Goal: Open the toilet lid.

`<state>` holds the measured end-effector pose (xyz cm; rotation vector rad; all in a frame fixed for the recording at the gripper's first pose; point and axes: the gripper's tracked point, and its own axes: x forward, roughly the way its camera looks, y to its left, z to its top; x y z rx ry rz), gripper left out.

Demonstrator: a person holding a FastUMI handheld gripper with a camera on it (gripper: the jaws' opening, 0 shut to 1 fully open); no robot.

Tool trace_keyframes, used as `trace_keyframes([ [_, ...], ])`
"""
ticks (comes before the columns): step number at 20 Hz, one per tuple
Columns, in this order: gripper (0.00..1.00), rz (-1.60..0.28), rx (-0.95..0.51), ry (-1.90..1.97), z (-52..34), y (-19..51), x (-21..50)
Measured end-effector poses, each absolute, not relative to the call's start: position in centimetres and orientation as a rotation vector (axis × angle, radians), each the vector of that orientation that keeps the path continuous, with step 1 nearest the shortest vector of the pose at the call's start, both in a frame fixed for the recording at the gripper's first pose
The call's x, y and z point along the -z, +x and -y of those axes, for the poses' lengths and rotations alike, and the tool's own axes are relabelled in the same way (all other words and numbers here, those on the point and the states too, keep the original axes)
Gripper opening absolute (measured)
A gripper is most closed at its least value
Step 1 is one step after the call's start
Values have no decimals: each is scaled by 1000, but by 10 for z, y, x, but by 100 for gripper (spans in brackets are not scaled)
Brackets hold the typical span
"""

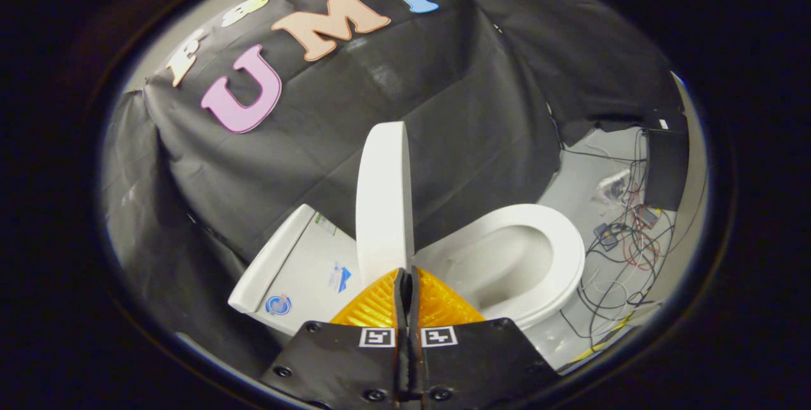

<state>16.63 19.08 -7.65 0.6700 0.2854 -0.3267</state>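
Two fingers of gripper [405, 274] pressed together, tips at lid's edge, grip unclear | toilet lid [383, 198] smooth, oval, raised upright | seat [567, 251] glossy ring | tank [298, 270] boxy

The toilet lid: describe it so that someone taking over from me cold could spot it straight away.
Start at the white toilet in front of the black cloth wall. The toilet lid is the tall white oval panel standing nearly upright, between the tank and the open seat ring. Unlike the flat ring and boxy tank, it stands on edge just beyond the gripper, whose fingers are together.
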Motion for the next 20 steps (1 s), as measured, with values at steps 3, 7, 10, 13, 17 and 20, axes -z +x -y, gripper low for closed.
trace_keyframes([
  [3, 1, -278, 319, 633, -202, 173, 70],
  [7, 1, -264, 308, 545, -218, 182, 59],
  [10, 1, -254, 292, 488, -234, 186, 46],
  [13, 1, -246, 271, 456, -250, 195, 39],
  [17, 1, -235, 256, 387, -269, 203, 31],
  [20, 1, -233, 249, 339, -283, 208, 27],
])
